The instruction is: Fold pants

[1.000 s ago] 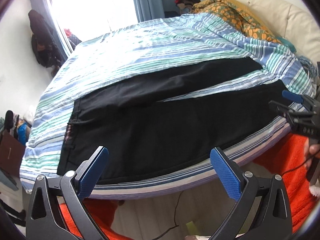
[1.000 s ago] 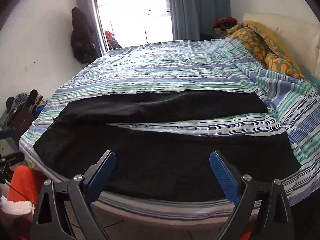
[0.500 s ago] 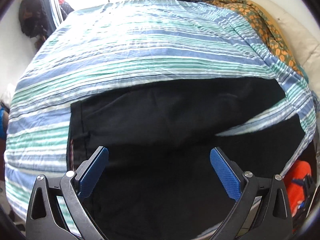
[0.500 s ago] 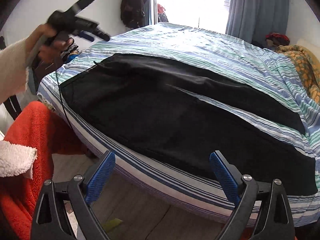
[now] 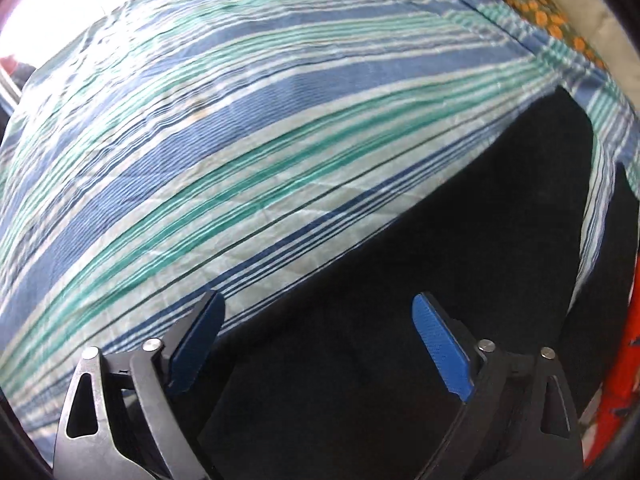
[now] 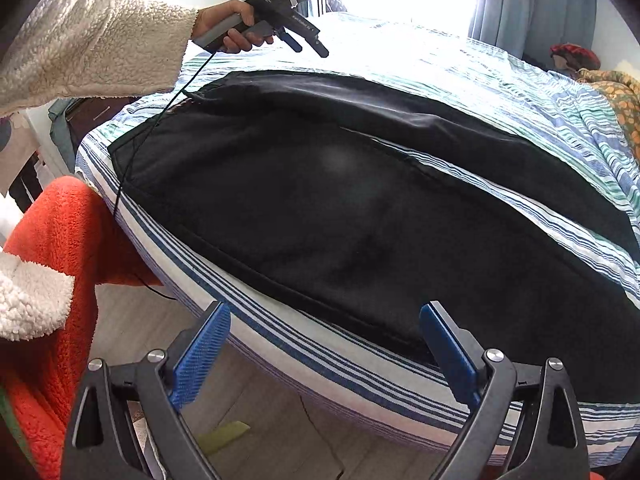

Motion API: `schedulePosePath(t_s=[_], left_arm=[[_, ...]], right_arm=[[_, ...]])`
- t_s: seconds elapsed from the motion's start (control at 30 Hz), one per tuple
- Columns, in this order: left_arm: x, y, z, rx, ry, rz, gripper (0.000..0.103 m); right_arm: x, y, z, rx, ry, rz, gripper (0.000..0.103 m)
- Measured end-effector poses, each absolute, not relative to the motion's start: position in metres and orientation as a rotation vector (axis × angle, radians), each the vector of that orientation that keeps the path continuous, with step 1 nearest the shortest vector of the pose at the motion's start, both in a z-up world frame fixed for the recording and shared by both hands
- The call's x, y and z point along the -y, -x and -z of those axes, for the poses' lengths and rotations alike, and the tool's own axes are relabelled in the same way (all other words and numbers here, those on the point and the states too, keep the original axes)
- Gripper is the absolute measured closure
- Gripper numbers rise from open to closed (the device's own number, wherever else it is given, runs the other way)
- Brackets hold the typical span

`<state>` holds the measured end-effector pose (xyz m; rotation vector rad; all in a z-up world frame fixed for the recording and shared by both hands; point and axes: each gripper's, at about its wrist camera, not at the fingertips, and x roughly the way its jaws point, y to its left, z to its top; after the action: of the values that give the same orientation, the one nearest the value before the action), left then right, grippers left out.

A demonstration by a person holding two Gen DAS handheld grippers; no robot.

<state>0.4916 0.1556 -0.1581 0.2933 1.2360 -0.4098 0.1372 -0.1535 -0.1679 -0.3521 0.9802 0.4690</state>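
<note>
Our left gripper, jaws closing on nothing, hung low-centre over black pants; our right gripper stood spread.

The pants lie flat on the bed, spread along its near edge, waistband toward nine o'clock and legs running to three o'clock, a strip of bedsheet showing between the two legs. The left tongs hang over the far corner of the waistband at eleven o'clock, their jaws closing with nothing between them. The right tongs sit at six o'clock, just off the bed's edge, over the floor.
</note>
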Motion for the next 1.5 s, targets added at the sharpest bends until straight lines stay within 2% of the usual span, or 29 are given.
schedulePosePath(t_s=[0.03,0.17,0.23,0.33,0.37,0.4,0.43,0.5,0.63,0.7,0.77,0.8,0.83,0.9,0.97,1.0,1.07,1.13,1.23,1.5], left_arm=[[-0.153,-0.494,0.165,-1.25,-0.318,0.426,0.021],[-0.156,-0.506,0.191,-1.311,-0.341,0.432,0.02],[-0.158,-0.509,0.201,-1.337,-0.31,0.452,0.008],[-0.159,-0.508,0.206,-1.353,-0.301,0.479,0.008],[-0.158,-0.507,0.205,-1.352,-0.31,0.494,0.014],[-0.157,-0.506,0.203,-1.36,-0.302,0.521,0.039],[-0.159,-0.508,0.201,-1.368,-0.288,0.521,0.056],[-0.164,-0.511,0.195,-1.367,-0.284,0.501,0.078],[-0.159,-0.507,0.185,-1.346,-0.354,0.481,0.094],[-0.151,-0.498,0.179,-1.328,-0.43,0.48,0.094],[-0.14,-0.495,0.178,-1.311,-0.48,0.453,0.085],[-0.139,-0.496,0.179,-1.315,-0.487,0.44,0.077],[-0.138,-0.497,0.18,-1.326,-0.489,0.442,0.06],[-0.135,-0.498,0.186,-1.345,-0.506,0.449,0.037],[-0.138,-0.501,0.199,-1.404,-0.482,0.498,0.034],[-0.139,-0.504,0.203,-1.432,-0.454,0.509,0.035],[-0.147,-0.508,0.207,-1.491,-0.36,0.526,0.047],[-0.154,-0.51,0.203,-1.507,-0.355,0.525,0.084],[-0.156,-0.505,0.191,-1.493,-0.377,0.537,0.094],[-0.09,-0.453,0.191,-1.248,-0.741,0.202,0.095]], right_arm=[[0.154,-0.139,0.17,-0.985,0.35,-0.469,0.008],[0.153,-0.142,0.179,-1.018,0.343,-0.47,0.008],[0.15,-0.142,0.182,-1.029,0.352,-0.47,0.008],[0.148,-0.141,0.185,-1.031,0.358,-0.471,0.008],[0.147,-0.141,0.186,-1.031,0.358,-0.47,0.008],[0.147,-0.141,0.187,-1.033,0.358,-0.469,0.008],[0.147,-0.142,0.187,-1.035,0.357,-0.466,0.008],[0.148,-0.143,0.188,-1.036,0.352,-0.46,0.008],[0.151,-0.145,0.19,-1.041,0.335,-0.448,0.008],[0.153,-0.146,0.189,-1.039,0.331,-0.442,0.008],[0.156,-0.145,0.189,-1.035,0.326,-0.437,0.008],[0.157,-0.145,0.189,-1.037,0.322,-0.436,0.008],[0.158,-0.145,0.19,-1.041,0.319,-0.437,0.008],[0.158,-0.145,0.191,-1.045,0.319,-0.436,0.008],[0.157,-0.143,0.189,-1.035,0.33,-0.433,0.008],[0.157,-0.143,0.189,-1.032,0.335,-0.43,0.008],[0.158,-0.144,0.189,-1.034,0.334,-0.423,0.008],[0.159,-0.147,0.189,-1.037,0.326,-0.417,0.008],[0.163,-0.15,0.188,-1.029,0.311,-0.407,0.008],[0.171,-0.155,0.187,-1.026,0.279,-0.377,0.008]])
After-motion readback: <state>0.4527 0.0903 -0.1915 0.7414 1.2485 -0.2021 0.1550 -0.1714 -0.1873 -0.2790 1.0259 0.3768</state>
